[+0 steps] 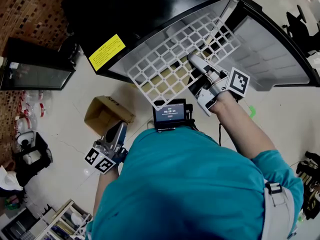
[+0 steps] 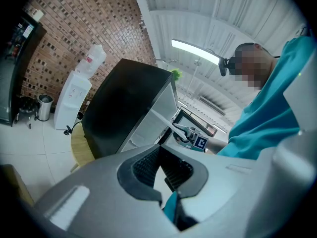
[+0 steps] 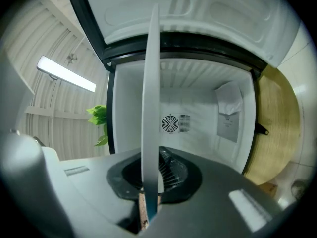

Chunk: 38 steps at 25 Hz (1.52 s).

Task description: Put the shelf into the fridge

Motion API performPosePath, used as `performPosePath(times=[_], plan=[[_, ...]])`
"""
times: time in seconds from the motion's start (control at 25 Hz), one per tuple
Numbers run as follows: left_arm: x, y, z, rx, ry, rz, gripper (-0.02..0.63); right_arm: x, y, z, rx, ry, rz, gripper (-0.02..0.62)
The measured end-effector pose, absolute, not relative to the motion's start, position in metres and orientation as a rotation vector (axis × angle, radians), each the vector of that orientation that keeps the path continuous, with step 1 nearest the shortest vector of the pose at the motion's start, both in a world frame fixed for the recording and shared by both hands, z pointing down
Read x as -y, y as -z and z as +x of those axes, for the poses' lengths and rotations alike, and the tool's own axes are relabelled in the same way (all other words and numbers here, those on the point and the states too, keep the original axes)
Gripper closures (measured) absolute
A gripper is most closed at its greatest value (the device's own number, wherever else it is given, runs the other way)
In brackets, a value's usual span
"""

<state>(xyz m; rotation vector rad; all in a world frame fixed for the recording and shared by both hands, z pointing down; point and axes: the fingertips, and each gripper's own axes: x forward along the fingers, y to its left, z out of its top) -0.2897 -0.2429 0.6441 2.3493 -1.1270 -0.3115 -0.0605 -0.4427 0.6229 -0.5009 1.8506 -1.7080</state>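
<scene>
The white grid shelf (image 1: 170, 59) hangs tilted in the mouth of the black fridge (image 1: 150, 4), whose door (image 1: 280, 54) stands open to the right. My right gripper (image 1: 191, 59) is shut on the shelf's near right part. In the right gripper view the shelf (image 3: 150, 108) shows edge-on as a white strip clamped in my right gripper (image 3: 151, 182), with the white fridge interior (image 3: 198, 103) and its round fan vent (image 3: 170, 124) behind. My left gripper (image 1: 121, 125) hangs low at the left, away from the fridge, shut and holding nothing; its pads meet in the left gripper view (image 2: 161, 155).
A cardboard box (image 1: 105, 114) lies on the floor beside the left gripper. A glass-door cooler (image 1: 30, 71) stands at the left against the brick wall, with clutter below it. A small screen (image 1: 171, 114) sits on the person's chest. A white water dispenser (image 2: 74, 103) stands beyond the fridge.
</scene>
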Motion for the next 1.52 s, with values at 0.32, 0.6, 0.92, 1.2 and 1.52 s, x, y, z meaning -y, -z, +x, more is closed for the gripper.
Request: performPosePath(times=[0.32,0.6,0.92,1.2,1.52], plan=[[0.240,-0.646,-0.289,1.125,0.319,2.354,0.607,0.444,-0.629,-0.049,-1.718,1.604,-0.616,0.569],[0.236,-0.648,-0.288,1.120,0.320,2.353,0.607,0.446,-0.632,-0.043,-1.654,1.571,-0.678,0.569],[0.237,-0.647,-0.291,1.123,0.334,2.348,0.607,0.458,-0.631,-0.054,-1.656,1.575,-0.723,0.569],[0.236,-0.650,-0.289,1.126,0.337,2.343,0.607,0.470,-0.631,-0.063,-1.677,1.601,-0.717,0.569],[0.236,-0.652,-0.287,1.128,0.333,2.342,0.608,0.485,-0.629,-0.077,-1.719,1.608,-0.719,0.569]])
